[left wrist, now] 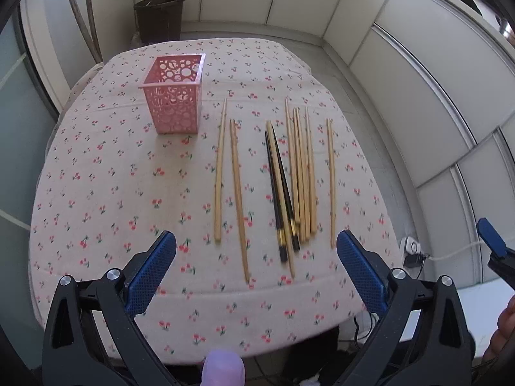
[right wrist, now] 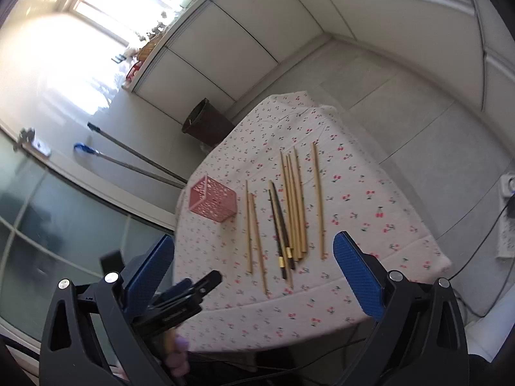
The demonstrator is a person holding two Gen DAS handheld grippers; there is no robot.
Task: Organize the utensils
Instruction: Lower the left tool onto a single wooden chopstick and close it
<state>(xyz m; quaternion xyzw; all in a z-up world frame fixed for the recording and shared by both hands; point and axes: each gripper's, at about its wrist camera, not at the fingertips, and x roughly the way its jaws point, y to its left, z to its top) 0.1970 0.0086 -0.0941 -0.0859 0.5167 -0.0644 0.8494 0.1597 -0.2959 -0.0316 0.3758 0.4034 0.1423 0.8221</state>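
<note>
From the left wrist, the left gripper [left wrist: 256, 259] hangs wide open and empty over the near edge of the table [left wrist: 96, 199]. Chopsticks [left wrist: 291, 186] lie flat just ahead of it; the pink basket [left wrist: 173, 96] stands upright farther ahead, to the left.

From the right wrist, the right gripper [right wrist: 254, 263] is likewise spread and empty, chopsticks [right wrist: 289, 212] ahead, basket [right wrist: 213, 202] ahead-left.

Worktop [left wrist: 106, 199] under a cherry-print cloth, seen past the left claw [left wrist: 256, 259]. Pink perforated basket [left wrist: 173, 96] stands upright far ahead-left; bamboo chopsticks [left wrist: 302, 173] and a black pair [left wrist: 280, 193] lie lengthwise ahead, between the claw's fingers.
</note>
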